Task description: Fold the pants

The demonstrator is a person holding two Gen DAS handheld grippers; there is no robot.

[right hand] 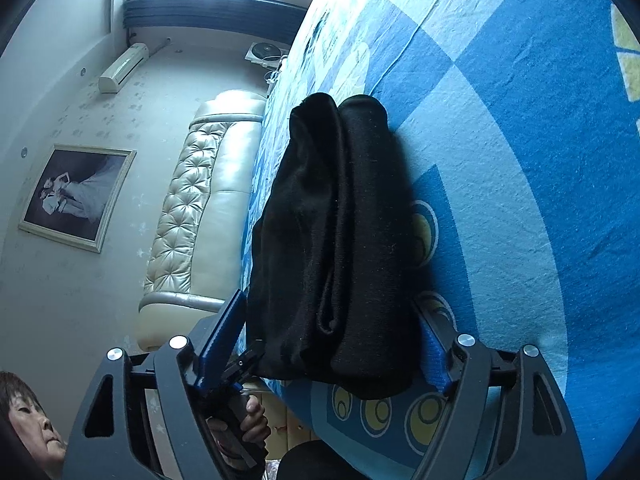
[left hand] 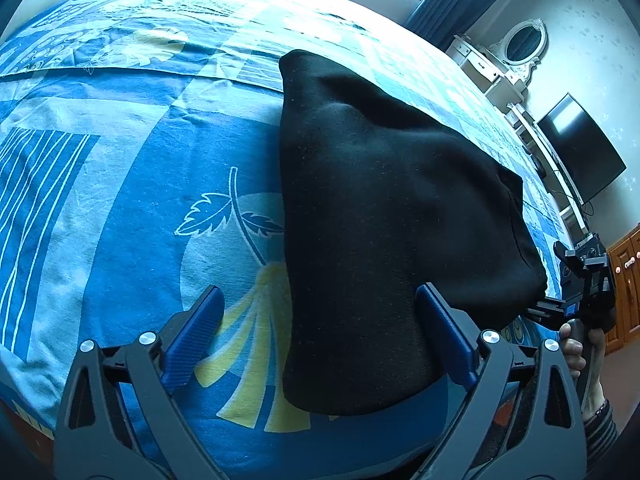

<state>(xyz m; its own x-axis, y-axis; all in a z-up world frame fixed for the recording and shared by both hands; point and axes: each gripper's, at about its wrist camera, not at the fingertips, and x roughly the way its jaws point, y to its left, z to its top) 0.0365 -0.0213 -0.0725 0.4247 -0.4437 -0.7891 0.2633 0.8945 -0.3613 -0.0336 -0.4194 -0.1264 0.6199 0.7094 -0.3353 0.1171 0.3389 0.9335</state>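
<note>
The black pants (left hand: 384, 208) lie folded into a thick bundle on the blue patterned bedsheet (left hand: 120, 184). My left gripper (left hand: 320, 328) is open, its blue fingers (left hand: 200, 328) spread wide; the near end of the bundle lies between them, against the right finger. In the right wrist view the pants (right hand: 336, 240) show as stacked folded layers. My right gripper (right hand: 332, 344) is open, its fingers on either side of the bundle's near end. The right gripper also shows in the left wrist view (left hand: 576, 292) at the bundle's right end.
The bed fills most of both views. A padded cream headboard (right hand: 200, 208) stands at one end. A white dresser with an oval mirror (left hand: 516, 48) and a wall television (left hand: 584, 152) stand past the far side. A person's face (right hand: 28, 424) is at lower left.
</note>
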